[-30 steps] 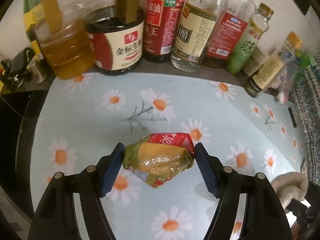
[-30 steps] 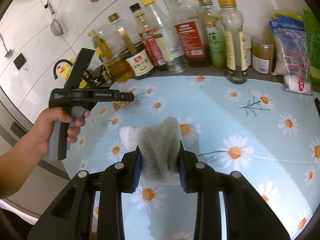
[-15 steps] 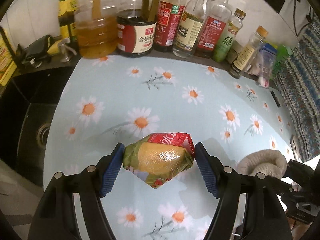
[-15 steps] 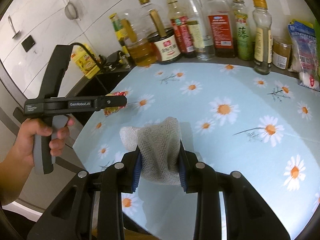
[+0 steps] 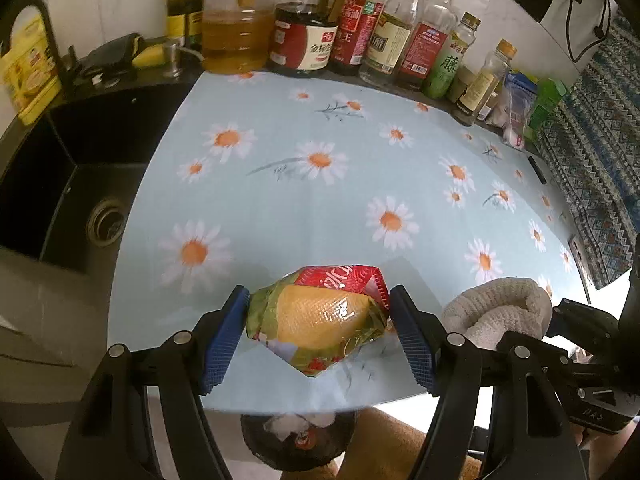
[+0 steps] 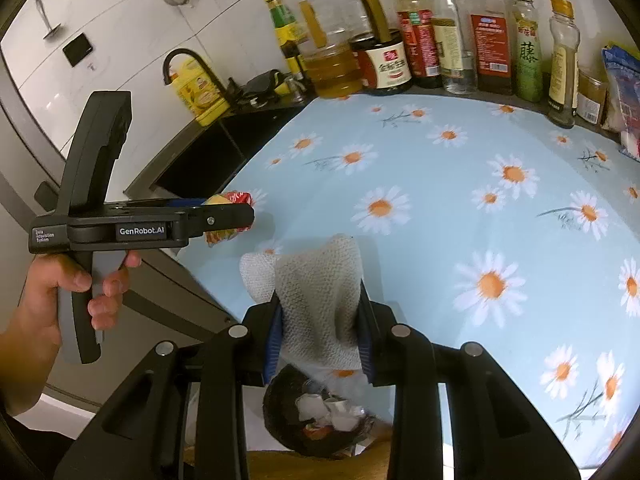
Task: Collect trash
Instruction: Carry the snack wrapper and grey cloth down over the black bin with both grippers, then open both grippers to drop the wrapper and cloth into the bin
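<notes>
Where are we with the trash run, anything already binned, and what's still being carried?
Done: the trash bin below the counter edge already holds crumpled paper and wrappers. In hand: the left gripper clamps the snack wrapper, near the counter's front edge above the bin; the right gripper grips a knit cloth. Left: dropping the wrapper in. The daisy tablecloth shows no other loose trash.

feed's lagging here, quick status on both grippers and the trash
Left gripper shut on snack wrapper, held over table edge. Right gripper shut on knitted cloth. Trash bin below, nothing blocking the drop.
</notes>
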`<state>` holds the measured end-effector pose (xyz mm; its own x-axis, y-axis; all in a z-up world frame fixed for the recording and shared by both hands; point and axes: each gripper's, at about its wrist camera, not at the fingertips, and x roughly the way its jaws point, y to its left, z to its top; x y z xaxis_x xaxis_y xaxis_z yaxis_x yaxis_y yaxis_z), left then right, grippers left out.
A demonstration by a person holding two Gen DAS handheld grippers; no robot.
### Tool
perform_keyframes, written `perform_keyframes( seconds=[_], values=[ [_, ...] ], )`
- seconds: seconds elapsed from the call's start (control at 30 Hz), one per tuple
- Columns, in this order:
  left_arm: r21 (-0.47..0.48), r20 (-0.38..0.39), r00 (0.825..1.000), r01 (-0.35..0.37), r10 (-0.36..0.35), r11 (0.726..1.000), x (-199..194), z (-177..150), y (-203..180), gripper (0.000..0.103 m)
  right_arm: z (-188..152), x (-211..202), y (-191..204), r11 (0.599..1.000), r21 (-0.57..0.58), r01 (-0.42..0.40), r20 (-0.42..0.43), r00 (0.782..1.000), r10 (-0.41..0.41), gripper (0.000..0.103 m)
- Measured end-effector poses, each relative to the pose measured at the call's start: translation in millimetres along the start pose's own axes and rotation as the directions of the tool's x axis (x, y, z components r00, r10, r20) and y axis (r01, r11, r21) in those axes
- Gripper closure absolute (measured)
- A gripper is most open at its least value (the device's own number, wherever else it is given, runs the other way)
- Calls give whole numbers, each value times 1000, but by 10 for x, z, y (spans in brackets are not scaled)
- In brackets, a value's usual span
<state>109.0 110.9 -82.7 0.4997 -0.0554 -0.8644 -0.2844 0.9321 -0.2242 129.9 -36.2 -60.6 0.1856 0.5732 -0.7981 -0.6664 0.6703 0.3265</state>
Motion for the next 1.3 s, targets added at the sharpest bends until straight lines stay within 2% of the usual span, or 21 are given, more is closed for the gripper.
perform_keyframes(
  seconds=[0.53,1.07,1.3],
  values=[
    [-40,7,998,59,-58,997,-290,-758,220,33,-531,16,539,1000,-22,6,-51,999,-7,70],
    [-128,-136,985,87,-104,988,89,-1594,415,34,-1106,388,565,999,34,33,-176,984,-27,69],
    [-181,-179,974,105,-138,978,189,-1723,500,32,-1217,518,516,997,63,43,-213,977,-28,66]
  ],
)
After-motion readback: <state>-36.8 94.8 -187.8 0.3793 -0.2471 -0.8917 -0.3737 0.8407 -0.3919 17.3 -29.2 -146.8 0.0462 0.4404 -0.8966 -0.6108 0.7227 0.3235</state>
